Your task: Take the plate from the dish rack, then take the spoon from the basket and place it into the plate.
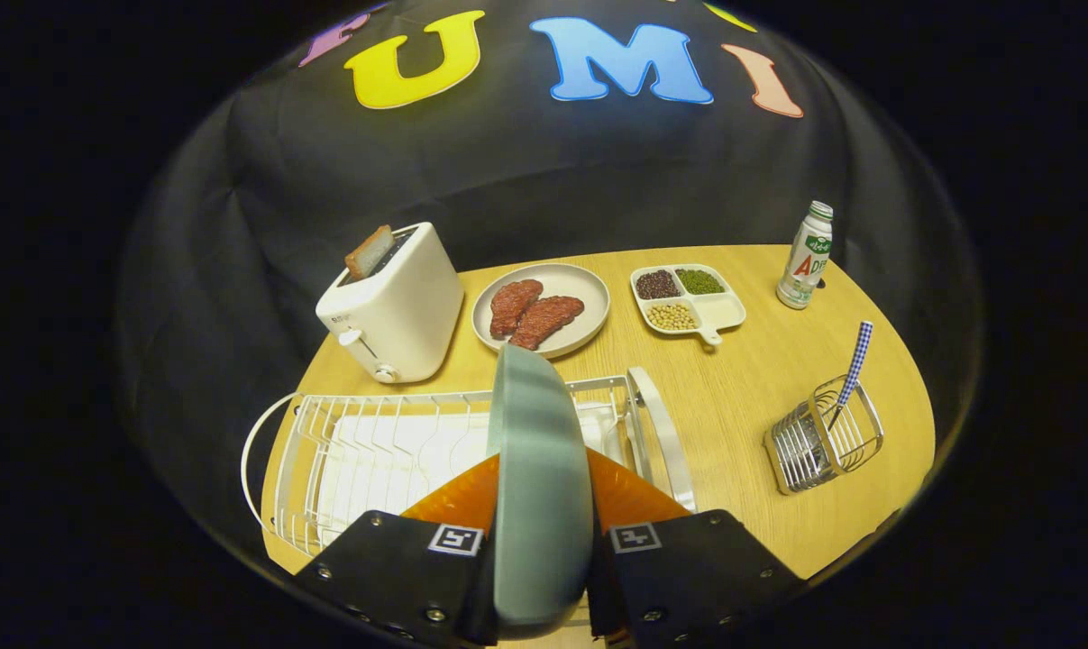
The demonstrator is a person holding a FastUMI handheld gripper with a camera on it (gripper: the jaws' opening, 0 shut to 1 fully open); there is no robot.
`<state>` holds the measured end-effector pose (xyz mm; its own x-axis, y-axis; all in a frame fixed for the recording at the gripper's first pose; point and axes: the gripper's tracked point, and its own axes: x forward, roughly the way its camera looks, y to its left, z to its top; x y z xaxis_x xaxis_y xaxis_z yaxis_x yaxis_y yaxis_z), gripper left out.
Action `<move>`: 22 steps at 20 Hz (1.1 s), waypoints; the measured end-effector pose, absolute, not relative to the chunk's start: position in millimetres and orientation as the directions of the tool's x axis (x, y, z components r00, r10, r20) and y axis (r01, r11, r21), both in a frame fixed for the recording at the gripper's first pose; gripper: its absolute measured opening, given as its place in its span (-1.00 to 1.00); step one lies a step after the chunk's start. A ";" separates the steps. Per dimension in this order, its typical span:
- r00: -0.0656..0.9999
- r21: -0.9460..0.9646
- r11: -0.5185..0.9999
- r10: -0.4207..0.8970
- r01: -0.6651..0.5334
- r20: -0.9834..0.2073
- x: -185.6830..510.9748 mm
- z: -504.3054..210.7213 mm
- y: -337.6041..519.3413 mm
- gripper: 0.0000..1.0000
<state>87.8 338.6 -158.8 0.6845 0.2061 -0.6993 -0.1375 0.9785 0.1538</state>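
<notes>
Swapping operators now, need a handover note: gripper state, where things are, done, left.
Hand-held gripper: shut on the grey-green plate, held on edge between the fingers, above the white dish rack.
Spoon: checked handle up, standing in the wire basket, beyond the fingers and off to one side.
Done: plate gripped at the rack.
Left: set the plate on the table, fetch the spoon, lay it in the plate.

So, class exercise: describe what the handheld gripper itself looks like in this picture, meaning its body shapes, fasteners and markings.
The gripper has two broad, angular black body blocks, one on each side, with small round screws along their edges. Each block carries a square black-and-white tracking marker on its upper inner corner. A tapered finger rises from each block. No cable or sleeve can be seen.
</notes>
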 end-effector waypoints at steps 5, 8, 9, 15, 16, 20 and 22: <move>0.689 0.078 0.990 0.137 -0.116 -0.712 88.3 -157.4 332.4 -0.39; 0.727 -0.036 0.991 0.071 -0.131 -0.683 91.7 -143.8 339.1 -0.39; 0.738 -0.094 0.986 0.039 -0.138 -0.674 93.1 -138.6 341.7 -0.39; 0.781 -0.437 0.885 -0.159 -0.158 -0.604 93.4 -115.7 366.1 -0.39; 0.791 -0.497 0.853 -0.193 -0.157 -0.581 93.5 -109.2 369.0 -0.39; 0.817 -0.603 0.785 -0.251 -0.142 -0.519 83.7 -87.6 379.3 -0.39; 0.828 -0.637 0.761 -0.276 -0.122 -0.488 78.2 -76.6 376.0 -0.39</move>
